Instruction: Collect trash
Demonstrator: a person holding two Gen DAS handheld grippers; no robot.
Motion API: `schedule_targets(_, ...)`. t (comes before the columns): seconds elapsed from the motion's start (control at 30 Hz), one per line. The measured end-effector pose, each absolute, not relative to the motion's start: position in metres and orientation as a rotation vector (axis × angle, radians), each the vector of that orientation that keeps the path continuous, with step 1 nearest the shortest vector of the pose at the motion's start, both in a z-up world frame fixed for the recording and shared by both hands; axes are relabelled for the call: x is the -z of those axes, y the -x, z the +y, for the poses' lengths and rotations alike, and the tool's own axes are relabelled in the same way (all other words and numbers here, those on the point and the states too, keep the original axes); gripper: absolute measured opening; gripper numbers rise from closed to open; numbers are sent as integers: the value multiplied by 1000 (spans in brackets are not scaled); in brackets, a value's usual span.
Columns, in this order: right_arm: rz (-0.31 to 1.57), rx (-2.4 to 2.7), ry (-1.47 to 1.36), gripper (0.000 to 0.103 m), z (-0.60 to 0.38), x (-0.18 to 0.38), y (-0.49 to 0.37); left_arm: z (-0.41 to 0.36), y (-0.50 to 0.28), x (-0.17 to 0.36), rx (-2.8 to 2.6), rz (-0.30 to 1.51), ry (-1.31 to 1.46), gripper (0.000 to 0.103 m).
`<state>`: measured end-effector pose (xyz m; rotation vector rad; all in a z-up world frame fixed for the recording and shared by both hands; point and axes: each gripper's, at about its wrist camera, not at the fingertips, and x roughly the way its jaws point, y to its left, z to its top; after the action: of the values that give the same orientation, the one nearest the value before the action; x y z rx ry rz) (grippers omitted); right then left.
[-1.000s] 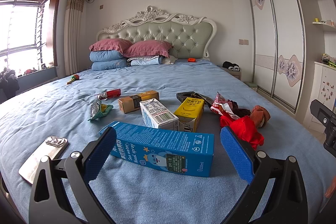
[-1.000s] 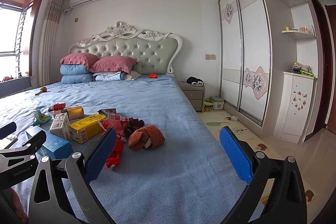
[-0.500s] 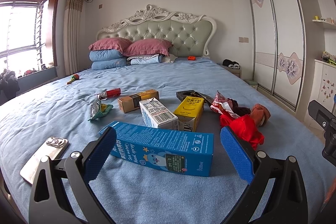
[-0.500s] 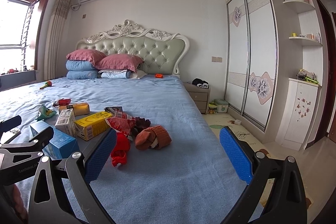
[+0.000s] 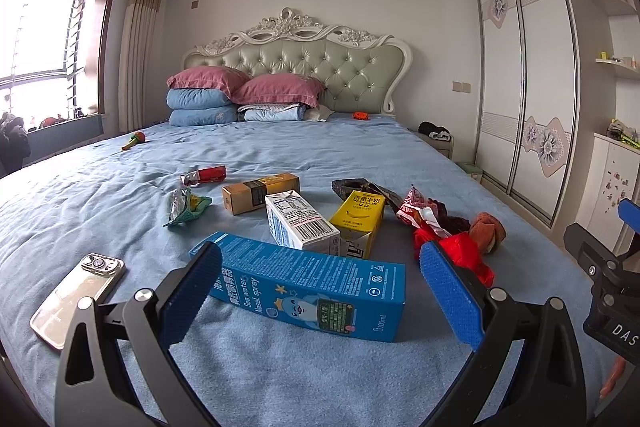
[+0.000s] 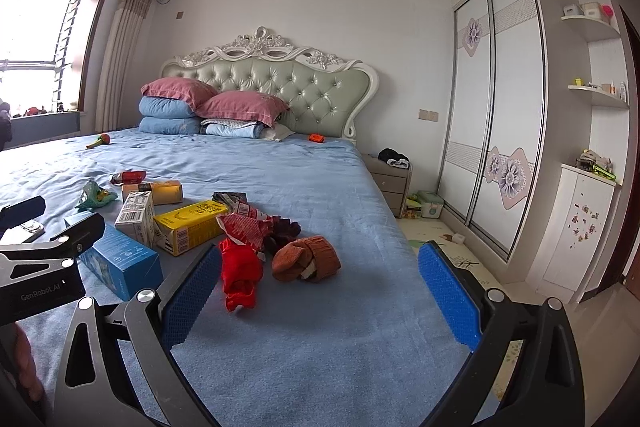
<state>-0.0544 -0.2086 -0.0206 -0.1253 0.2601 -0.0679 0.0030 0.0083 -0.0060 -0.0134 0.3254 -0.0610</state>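
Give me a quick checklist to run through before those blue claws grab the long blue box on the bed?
1. Left gripper open: ok.
2. Right gripper open, holding nothing: ok.
3. Blue nasal spray box lies between the left fingers' line: ok.
4. Box free of the white milk carton behind it: cannot tell.
5. Smartphone clear of the grab: ok.
6. Trash bin in sight: not ok.

Your left gripper point(image 5: 320, 291) hung with its jaws spread wide over the blue bed point(image 5: 120, 195), the blue nasal spray box point(image 5: 316, 287) lying between the pads. Behind it stood a white carton point(image 5: 298, 223) touching a yellow carton point(image 5: 360, 219). A phone point(image 5: 80, 291) lay at your left.
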Motion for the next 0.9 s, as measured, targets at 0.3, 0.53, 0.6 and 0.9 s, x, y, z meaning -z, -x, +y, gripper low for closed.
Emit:
schedule_targets(0.3, 333, -138, 281, 95, -173, 18, 36, 42, -10, -5, 45, 397, 33, 99)
schedule_targets(0.53, 491, -422, 263, 95, -154, 13, 2, 84, -22, -8, -30, 474, 18, 99)
schedule_targets(0.6, 550, -511, 280, 95, -145, 13, -9, 95, -26, -6, -40, 502, 19, 99)
schedule_targets(0.9, 704, -775, 424, 95, -100, 17, -47, 115, -38, 2, -26, 569, 54, 99)
